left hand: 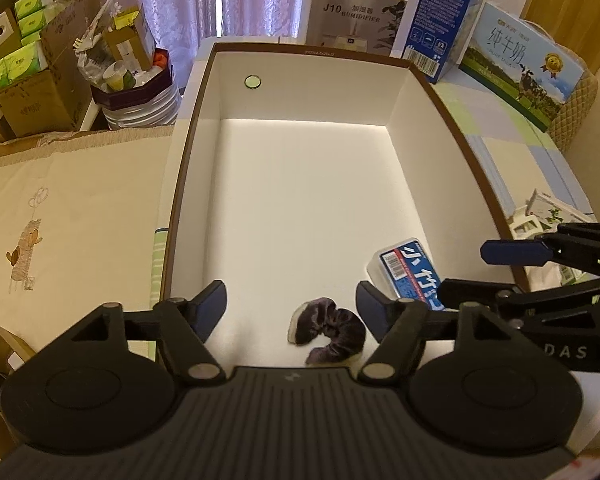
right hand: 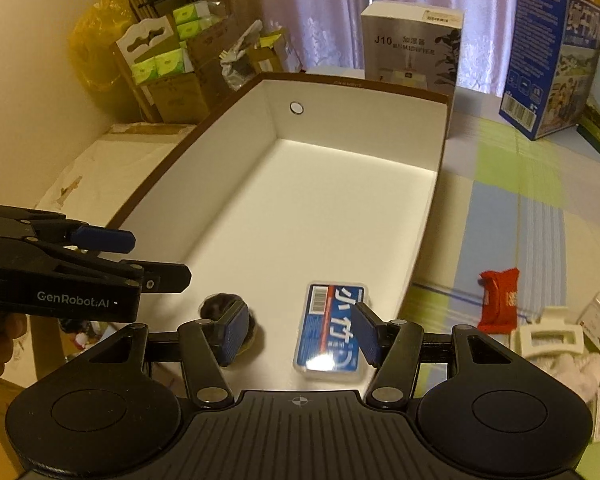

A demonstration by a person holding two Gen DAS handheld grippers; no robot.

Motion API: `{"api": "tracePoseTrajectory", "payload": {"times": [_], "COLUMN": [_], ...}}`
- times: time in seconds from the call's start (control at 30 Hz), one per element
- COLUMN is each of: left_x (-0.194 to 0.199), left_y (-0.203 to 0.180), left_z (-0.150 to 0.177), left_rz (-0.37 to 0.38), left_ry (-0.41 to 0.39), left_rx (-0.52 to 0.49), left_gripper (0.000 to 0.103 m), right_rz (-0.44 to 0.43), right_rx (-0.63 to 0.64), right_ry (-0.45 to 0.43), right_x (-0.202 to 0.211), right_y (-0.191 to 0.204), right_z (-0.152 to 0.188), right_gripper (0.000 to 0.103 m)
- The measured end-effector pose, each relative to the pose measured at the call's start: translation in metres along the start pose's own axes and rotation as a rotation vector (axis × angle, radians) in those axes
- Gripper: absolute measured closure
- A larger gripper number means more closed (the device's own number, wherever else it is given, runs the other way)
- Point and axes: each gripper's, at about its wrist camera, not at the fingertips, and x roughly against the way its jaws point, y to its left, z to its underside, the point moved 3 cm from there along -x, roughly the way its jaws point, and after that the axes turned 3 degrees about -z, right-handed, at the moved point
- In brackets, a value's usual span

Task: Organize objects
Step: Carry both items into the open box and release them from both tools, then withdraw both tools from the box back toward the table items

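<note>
We see the purple scrunchie (left hand: 327, 330) lying at the bottom centre of the frame on the white box (left hand: 300, 92) floor, between our left gripper (left hand: 292, 310)'s spread, empty jaws. It looks soft, light and squashy, so any bunched fold should give a grip. Our right gripper (right hand: 300, 332) hangs open over the blue-labelled case (right hand: 331, 330), gripping nothing.

— What's behind the box from where I stand?
— A humidifier carton (left hand: 350, 12), upright, a blue carton (left hand: 444, 16) beside it.
— And to my left?
— Lilac curtains (left hand: 188, 4), cardboard boxes of green tissue packs (left hand: 24, 60), an embroidered cream cloth (left hand: 68, 216).
</note>
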Motion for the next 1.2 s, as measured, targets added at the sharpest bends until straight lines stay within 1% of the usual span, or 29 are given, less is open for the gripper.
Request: {"api": "tracePoseTrajectory", "payload": {"times": [0.13,0.23,0.73,1.1,1.2], "left_x": [0.012,0.022,0.048,0.060,0.063], "left_y": [-0.005,-0.010,-0.033,-0.057,-0.067], "left_z": [0.002,0.006,0.035,0.055,0.060], "left_rz": [0.002,0.006,0.008,-0.007,-0.006], "left_ry": [-0.012,-0.021,-0.017,0.000,0.003], "left_rx": [-0.007,-0.008,-0.016,0.001,0.009], "left_gripper": [0.030,0.023,0.020,0.018,0.016], "right_rz": [-0.012,-0.015,-0.013,-0.045,-0.058], "right_rx": [-0.016,-0.024,-0.073,-0.052,-0.044], "right_ry": [-0.018,-0.030,-0.063,-0.057,-0.057], "right_x": [0.016,0.027,0.064,0.082,0.088], "right_y": [0.002,0.003,0.005,-0.005,-0.011], "right_z": [0.005,0.009,0.038,0.060,0.065], "right_gripper": [0.049,0.049,0.049,0.049,0.049]}}
